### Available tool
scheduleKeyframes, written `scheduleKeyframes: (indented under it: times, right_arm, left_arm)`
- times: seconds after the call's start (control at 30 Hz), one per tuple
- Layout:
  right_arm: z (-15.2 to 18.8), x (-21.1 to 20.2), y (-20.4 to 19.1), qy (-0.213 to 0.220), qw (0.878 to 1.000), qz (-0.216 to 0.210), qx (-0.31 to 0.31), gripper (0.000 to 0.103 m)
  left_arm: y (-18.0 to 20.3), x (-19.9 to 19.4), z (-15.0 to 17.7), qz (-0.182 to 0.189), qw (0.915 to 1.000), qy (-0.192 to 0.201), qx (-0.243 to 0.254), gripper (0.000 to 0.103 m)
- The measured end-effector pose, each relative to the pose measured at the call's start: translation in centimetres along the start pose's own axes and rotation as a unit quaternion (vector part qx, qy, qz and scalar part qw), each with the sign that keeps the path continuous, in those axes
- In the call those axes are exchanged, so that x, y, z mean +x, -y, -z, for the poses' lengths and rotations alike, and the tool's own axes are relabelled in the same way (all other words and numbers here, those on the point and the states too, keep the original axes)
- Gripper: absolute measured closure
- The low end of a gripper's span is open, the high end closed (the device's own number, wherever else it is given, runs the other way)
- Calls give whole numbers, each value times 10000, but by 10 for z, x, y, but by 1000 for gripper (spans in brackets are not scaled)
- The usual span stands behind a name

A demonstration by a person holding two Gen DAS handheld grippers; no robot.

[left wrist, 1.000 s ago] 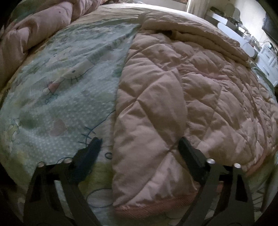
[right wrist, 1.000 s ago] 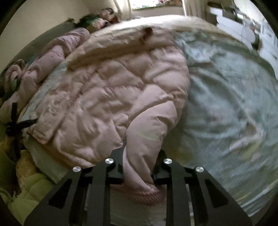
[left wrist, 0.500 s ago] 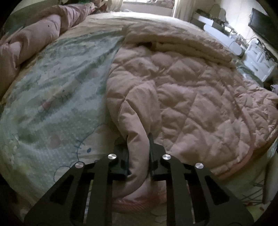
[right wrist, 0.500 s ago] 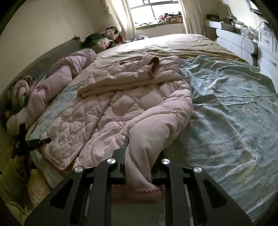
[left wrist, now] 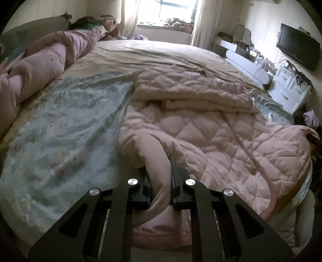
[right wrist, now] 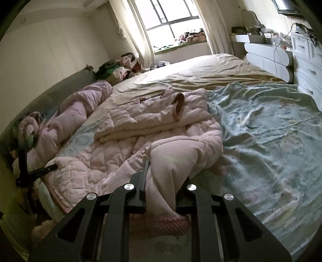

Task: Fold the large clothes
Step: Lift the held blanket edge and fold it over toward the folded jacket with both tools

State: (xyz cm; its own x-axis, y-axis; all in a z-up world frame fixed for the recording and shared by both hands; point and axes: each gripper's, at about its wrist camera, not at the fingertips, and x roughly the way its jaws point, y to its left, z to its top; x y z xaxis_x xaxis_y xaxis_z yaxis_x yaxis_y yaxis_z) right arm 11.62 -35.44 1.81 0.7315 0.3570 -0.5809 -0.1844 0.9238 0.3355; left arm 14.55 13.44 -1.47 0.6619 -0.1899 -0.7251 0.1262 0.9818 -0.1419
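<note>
Left tool pinches a bunched fold of the pink quilted coat at its ribbed hem, fingers pressed tight on the cloth. Right tool likewise clamped on a thicker fold of the same coat, ribbed hem hanging below the fingers. Both hem corners raised off the bed; rest of the coat lies spread on the bed near its near edge, upper part folded over itself toward the far side.

Bed: tan sheet across the far half, pale green cartoon-print sheet on the near half, wrinkled. Rolled pink duvet along the headboard-side edge. Window with light curtains at the far end, clutter on its sill. Pile of clothes in the far corner by the headboard.

Left wrist view only: wall TV full, white drawers below it, white rounded desk unit, coat's pink edge trim running to the bed's near edge, a bit of the right tool dark at the coat's far corner.

Right wrist view only: folded sleeve cuff on top of the folded part, left tool seen from the side as a black frame at the coat's corner, green sheet stretching to the drawer-side edge.
</note>
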Motion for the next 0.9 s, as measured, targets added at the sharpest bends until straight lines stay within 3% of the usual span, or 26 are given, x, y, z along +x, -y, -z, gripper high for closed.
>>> scheduleKeyframes:
  times: [0.9]
  right_arm:
    - [-89, 25, 11, 730, 9973, -42, 30, 87]
  left_arm:
    - [-6, 6, -105, -61, 9986, 492, -210, 96]
